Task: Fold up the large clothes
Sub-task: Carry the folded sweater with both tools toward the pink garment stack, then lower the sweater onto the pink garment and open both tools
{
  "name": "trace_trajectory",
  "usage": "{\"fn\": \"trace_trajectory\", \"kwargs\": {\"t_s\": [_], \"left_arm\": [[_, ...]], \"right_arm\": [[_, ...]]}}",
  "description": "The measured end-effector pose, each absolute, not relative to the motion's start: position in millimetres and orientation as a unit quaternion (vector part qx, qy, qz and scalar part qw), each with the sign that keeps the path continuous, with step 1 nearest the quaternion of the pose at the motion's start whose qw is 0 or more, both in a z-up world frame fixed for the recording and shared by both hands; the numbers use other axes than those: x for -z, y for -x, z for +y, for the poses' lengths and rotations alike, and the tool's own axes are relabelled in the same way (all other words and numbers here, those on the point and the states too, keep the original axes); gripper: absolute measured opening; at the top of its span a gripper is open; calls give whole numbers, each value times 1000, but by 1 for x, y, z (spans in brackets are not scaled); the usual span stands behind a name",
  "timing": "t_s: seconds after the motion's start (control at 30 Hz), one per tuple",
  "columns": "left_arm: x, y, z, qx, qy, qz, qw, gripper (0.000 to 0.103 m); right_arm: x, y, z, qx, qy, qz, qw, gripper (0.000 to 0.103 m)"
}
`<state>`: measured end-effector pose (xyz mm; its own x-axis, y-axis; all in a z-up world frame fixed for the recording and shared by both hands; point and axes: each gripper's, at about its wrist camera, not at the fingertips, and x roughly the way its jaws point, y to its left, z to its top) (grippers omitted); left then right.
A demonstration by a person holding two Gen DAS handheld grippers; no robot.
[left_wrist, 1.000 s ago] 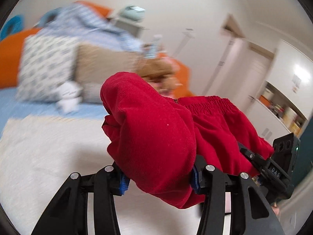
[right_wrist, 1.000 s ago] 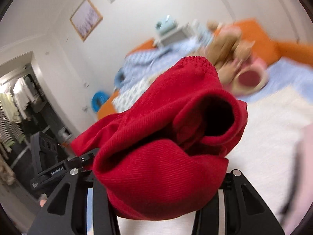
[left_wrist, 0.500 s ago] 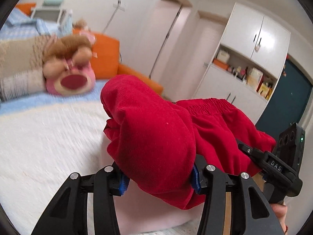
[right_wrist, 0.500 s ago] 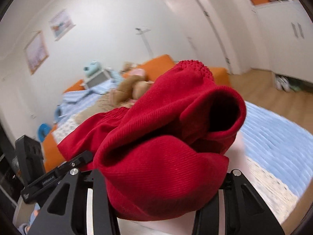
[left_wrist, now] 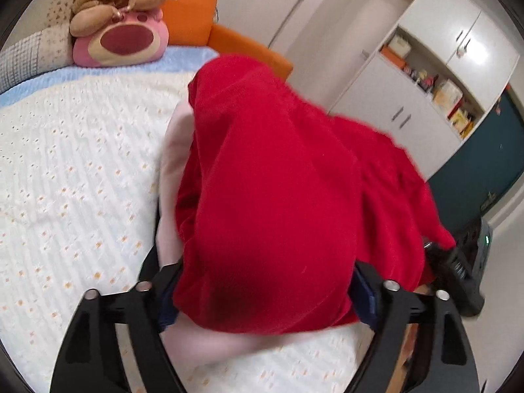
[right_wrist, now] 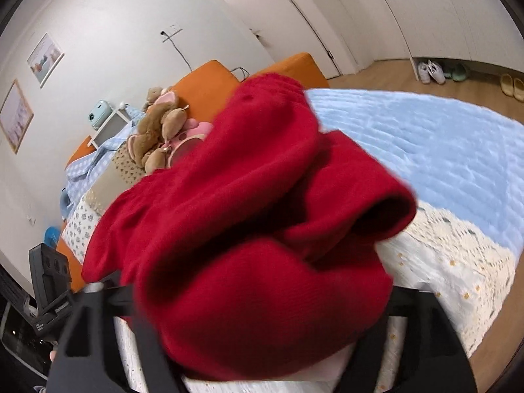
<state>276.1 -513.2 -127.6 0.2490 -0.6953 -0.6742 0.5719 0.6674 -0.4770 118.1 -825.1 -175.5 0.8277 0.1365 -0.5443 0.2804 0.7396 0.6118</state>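
Left gripper (left_wrist: 265, 298): jaws opening; a bundled red garment (left_wrist: 271, 196) sits between the fingers, its lower bulge filling the gap; whether the blue pads (left_wrist: 363, 291) press it cannot be told.

Right gripper (right_wrist: 262, 334): jaws opening, spread wide; the same red garment (right_wrist: 249, 229) bulges between and over the fingers, pads hidden.

Garment underside: resting on a folded pale pink cloth (left_wrist: 170, 170).

Beneath: white eyelet blanket (left_wrist: 75, 177) over a light blue bedspread (right_wrist: 435, 150).

Beyond: pink plush bear (left_wrist: 121, 32), orange headboard (right_wrist: 209, 82), white cupboards (left_wrist: 432, 75).
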Motion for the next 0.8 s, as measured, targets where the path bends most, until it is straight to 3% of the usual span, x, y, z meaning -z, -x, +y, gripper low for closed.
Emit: {"fn": "trace_trajectory", "kwargs": {"t_s": [0.13,0.33,0.4,0.47,0.53,0.67,0.8], "left_arm": [[107,-269,-470,386,44,463,797,87],[27,-253,-431,360,30,361,860,94],[11,-257,-448,368,22,342,864,94],[5,-266,-473,373,18,338,864,94],[10,-280,-502,371,17,344,862,94],[39,-310,-549,372,30,374,849,94],[83,-334,-573,336,-27,384,859,94]], "right_arm": [[152,-93,-848,26,-385,319,866,98],[52,-51,-843,60,-236,256,936,98],[31,-67,-826,54,-175,260,948,87],[30,-87,-824,37,-173,269,947,50],[35,-108,-828,32,-192,277,941,38],[65,-147,-845,23,-242,281,928,38],[97,-180,-854,40,-237,313,919,35]]}}
